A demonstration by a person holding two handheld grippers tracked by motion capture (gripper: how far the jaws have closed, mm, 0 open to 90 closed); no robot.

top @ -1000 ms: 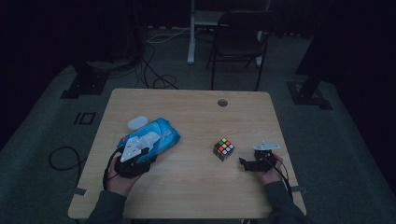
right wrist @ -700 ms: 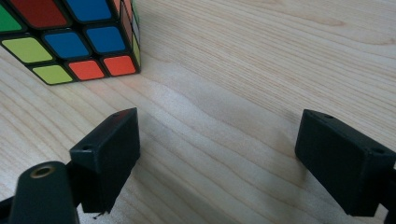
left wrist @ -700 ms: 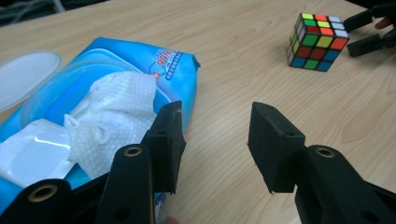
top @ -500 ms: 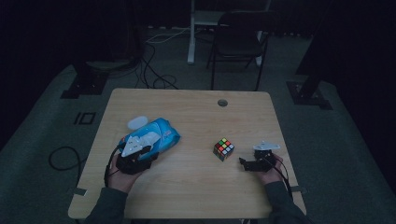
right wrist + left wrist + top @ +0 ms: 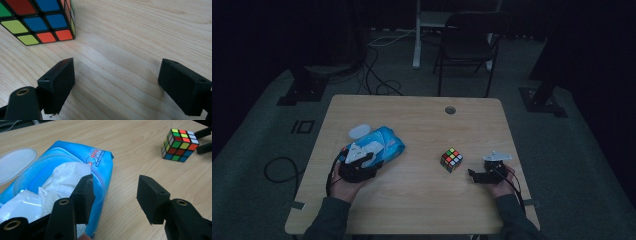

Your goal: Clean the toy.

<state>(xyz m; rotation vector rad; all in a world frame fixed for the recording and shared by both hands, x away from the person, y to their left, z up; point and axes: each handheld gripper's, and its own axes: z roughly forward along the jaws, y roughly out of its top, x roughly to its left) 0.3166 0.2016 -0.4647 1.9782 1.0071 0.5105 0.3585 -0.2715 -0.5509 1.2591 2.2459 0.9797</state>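
Observation:
A blue pack of wet wipes (image 5: 379, 145) lies at the table's left with its round lid (image 5: 15, 162) flipped open and a white wipe (image 5: 67, 173) sticking out. My left gripper (image 5: 115, 187) is at the pack's near end. Its jaws have just been opening: one hangs over the pack's edge (image 5: 100, 157), the other over bare wood, and neither pad presses on anything. In the high view that left gripper (image 5: 371, 159) sits at the pack's near corner. A colourful puzzle cube (image 5: 451, 159) stands right of centre. My right gripper (image 5: 473, 175) rests open just right of the cube (image 5: 37, 20), nothing between its jaws.
The wooden table (image 5: 422, 200) has a round cable hole (image 5: 450, 110) near its far edge. A dark chair (image 5: 467, 45) and floor cables (image 5: 377, 75) lie beyond the table. The right gripper's jaws (image 5: 203, 140) show behind the cube (image 5: 180, 144) in the left gripper view.
The left hand has shifted slightly at the pack's near end. The pack, the cube and the right gripper stay where they were.

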